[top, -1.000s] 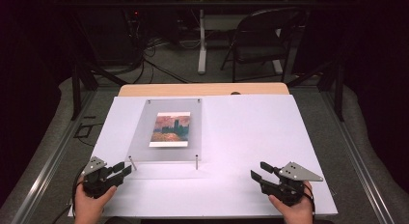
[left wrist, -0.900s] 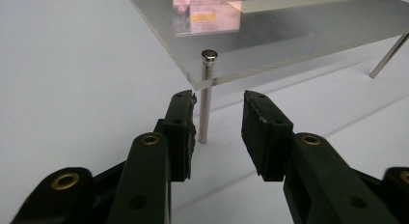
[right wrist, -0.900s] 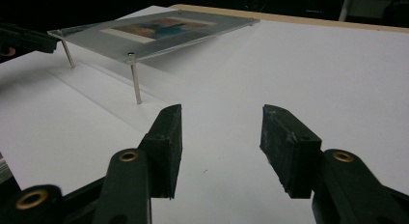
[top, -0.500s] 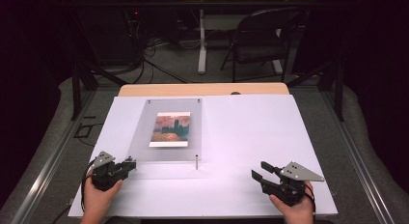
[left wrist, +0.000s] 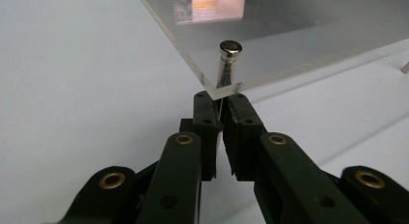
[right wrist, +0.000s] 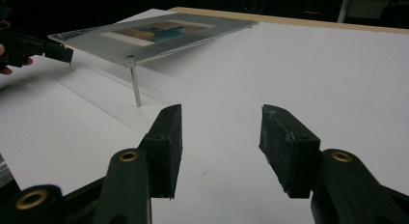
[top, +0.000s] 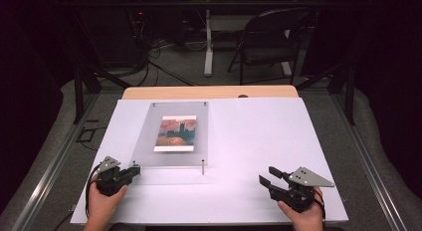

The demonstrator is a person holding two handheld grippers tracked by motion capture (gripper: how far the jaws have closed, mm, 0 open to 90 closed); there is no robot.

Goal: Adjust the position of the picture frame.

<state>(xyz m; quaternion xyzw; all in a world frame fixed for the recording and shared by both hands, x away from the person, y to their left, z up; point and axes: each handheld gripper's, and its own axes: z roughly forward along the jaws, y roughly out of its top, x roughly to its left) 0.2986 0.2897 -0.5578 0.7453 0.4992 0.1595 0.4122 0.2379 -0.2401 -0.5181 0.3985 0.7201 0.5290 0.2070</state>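
Observation:
A clear acrylic frame [top: 149, 141] with a small painting [top: 176, 133] in it stands raised on thin metal pins on the white table. My left gripper [top: 135, 170] is at the frame's near-left corner. Its jaws have just been closing and are now shut on that corner's pin [left wrist: 223, 77], just below the plate [left wrist: 299, 35]; the pin's round head [left wrist: 230, 48] shows above. My right gripper [top: 266, 177] rests open near the front right edge with nothing between its fingers [right wrist: 166, 137]. From there I see the left gripper [right wrist: 62, 52] at the far corner pin.
The near-right pin [top: 202, 167] stands free under the frame's other front corner [right wrist: 135, 84]. A white sheet [top: 259, 136] covers the table, with a wooden edge [top: 209, 92] at the back. A black chair [top: 268, 42] and cables lie beyond on the floor.
My left gripper moved right and forward to the frame's near-left corner and shut its jaws on the pin there. The right gripper stayed still.

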